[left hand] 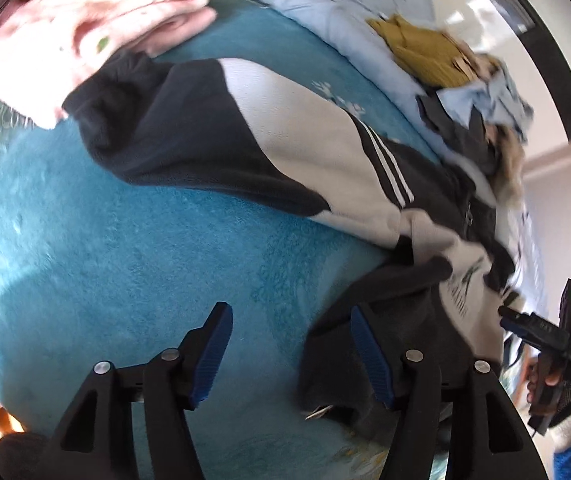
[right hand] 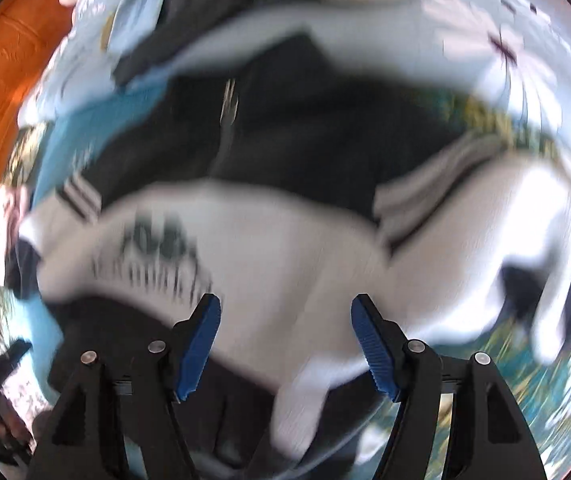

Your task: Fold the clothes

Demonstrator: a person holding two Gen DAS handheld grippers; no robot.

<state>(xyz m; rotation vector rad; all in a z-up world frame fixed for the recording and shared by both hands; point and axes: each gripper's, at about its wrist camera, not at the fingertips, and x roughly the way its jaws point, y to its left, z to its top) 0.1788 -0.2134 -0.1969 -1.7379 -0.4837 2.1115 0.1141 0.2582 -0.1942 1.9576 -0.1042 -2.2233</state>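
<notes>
Both tools, left (left hand: 289, 354) and right (right hand: 285, 346), hang apart and empty over a black-and-white jacket (left hand: 277, 152) sprawled on the teal blanket (left hand: 125, 248); flattening sleeves before folding should keep edges square.

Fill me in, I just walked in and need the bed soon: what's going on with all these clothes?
A person is folding laundry on the bed with a hand-held tool in each hand. A black and white jacket lies spread on the teal blanket. Both the left tool and the right tool are open, with nothing gripped. The right one hangs over the jacket; its view is blurred. A folded pink garment lies by the jacket, and a pile of unfolded clothes waits further back.
</notes>
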